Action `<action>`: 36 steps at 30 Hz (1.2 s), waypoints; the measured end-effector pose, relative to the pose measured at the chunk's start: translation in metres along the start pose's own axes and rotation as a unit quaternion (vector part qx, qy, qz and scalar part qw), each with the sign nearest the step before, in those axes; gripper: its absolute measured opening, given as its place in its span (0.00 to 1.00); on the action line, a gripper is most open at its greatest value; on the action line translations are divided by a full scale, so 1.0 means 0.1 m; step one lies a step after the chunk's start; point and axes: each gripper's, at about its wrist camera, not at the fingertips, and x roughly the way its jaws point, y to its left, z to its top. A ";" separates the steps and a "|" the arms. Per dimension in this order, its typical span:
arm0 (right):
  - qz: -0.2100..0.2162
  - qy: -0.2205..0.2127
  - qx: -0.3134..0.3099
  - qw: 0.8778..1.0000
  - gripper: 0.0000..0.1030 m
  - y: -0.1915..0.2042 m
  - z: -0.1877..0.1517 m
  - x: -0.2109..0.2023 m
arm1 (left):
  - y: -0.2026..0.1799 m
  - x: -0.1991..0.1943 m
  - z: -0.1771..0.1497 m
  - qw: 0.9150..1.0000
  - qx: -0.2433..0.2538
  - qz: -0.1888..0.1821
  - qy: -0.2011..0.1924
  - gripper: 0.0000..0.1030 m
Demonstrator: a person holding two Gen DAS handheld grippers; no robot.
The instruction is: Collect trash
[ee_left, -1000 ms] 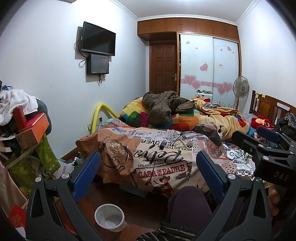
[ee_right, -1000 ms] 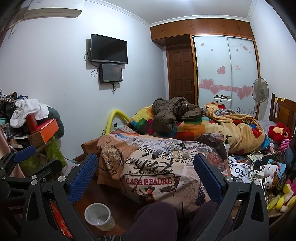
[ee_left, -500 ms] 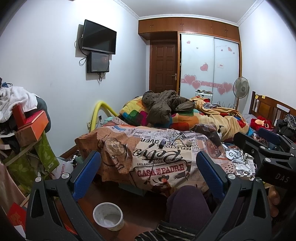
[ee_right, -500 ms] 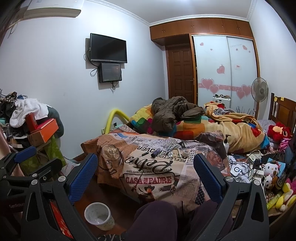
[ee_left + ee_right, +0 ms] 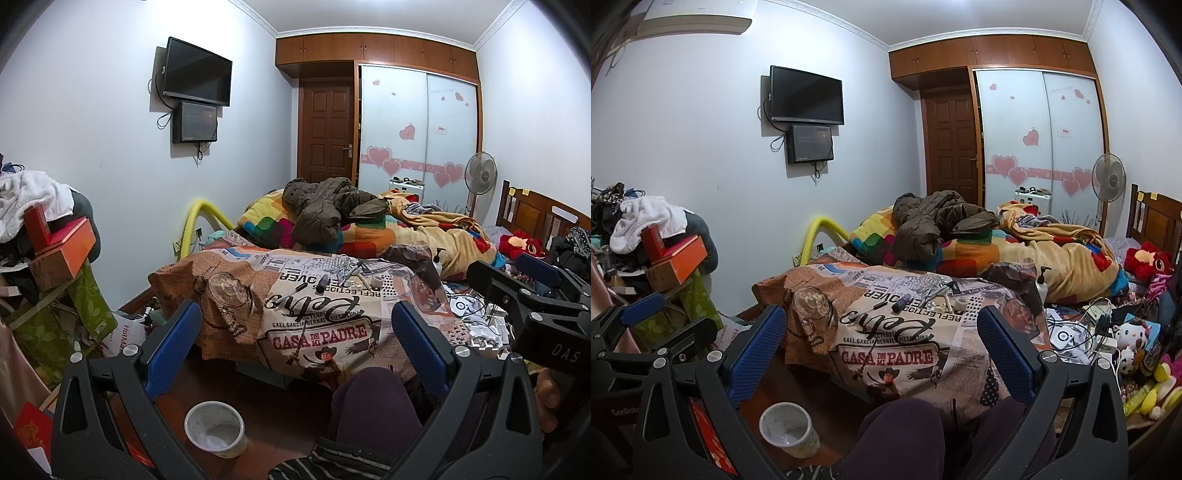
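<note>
Left gripper [image 5: 295,343] and right gripper [image 5: 881,345] released, empty; white bin [image 5: 215,428] at 7 o'clock (air conditioner [image 5: 694,18] in right view only).

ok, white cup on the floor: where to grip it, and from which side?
Grip the white cup by its rim, from above, one finger inside and one outside the wall. It stands upright with the mouth open, and bare floor shows around it. The left gripper is open and nearer; it holds nothing.

Pale walls [image 5: 110,110], wooden door [image 5: 327,129], cluttered bed [image 5: 369,236], 2 wall-mounted screens [image 5: 197,79].
</note>
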 end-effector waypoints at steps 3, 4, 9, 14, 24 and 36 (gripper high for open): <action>0.000 0.000 0.000 1.000 1.00 -0.01 0.00 -0.01 | 0.00 0.00 0.00 1.000 -0.001 0.000 0.000 1.00; 0.000 0.000 0.000 1.000 1.00 -0.01 0.00 -0.01 | 0.00 0.00 0.00 1.000 -0.001 0.000 0.000 1.00; 0.000 0.000 0.000 1.000 1.00 0.00 0.01 0.00 | 0.00 0.00 0.00 1.000 -0.001 0.001 0.000 1.00; 0.000 0.000 0.000 1.000 1.00 0.00 0.00 -0.01 | -0.01 0.00 0.01 1.000 -0.001 0.001 0.001 1.00; 0.000 0.001 0.001 1.000 1.00 0.00 0.00 0.00 | 0.00 0.00 0.01 1.000 -0.002 0.000 0.001 1.00; 0.001 0.020 0.009 1.000 1.00 -0.03 0.00 0.12 | -0.07 0.12 -0.07 1.000 -0.007 0.001 0.020 1.00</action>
